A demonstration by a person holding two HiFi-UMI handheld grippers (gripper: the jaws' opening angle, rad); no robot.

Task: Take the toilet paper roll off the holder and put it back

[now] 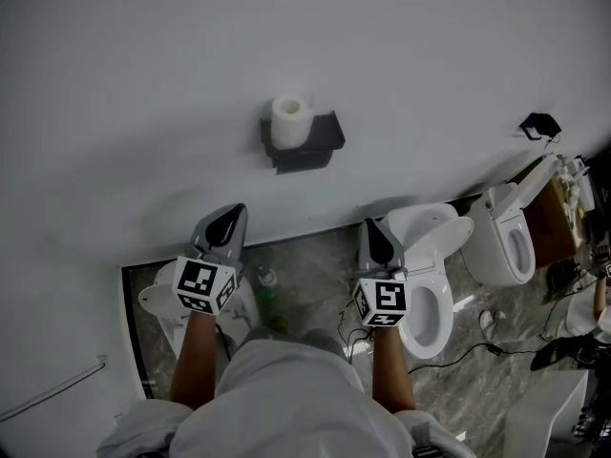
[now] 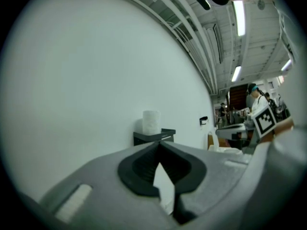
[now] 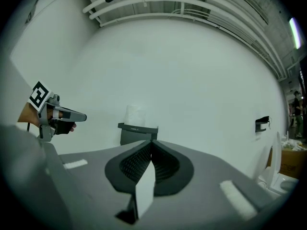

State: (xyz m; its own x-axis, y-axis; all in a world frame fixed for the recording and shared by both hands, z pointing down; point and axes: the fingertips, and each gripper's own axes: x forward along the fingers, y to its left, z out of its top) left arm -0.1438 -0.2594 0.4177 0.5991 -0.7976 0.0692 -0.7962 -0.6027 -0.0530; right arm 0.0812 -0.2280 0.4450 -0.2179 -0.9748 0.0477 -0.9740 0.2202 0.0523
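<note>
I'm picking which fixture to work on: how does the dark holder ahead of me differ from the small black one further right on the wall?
The dark holder carries a white toilet paper roll standing upright; on the small black fixture no roll can be made out. The dark holder shows large at mid-wall; the small black fixture shows tiny at far right, above a toilet. Both are dark and fixed to the white wall.

Nothing legible shows; a faint mark on the holder [image 3: 134, 132] is too small to read.
</note>
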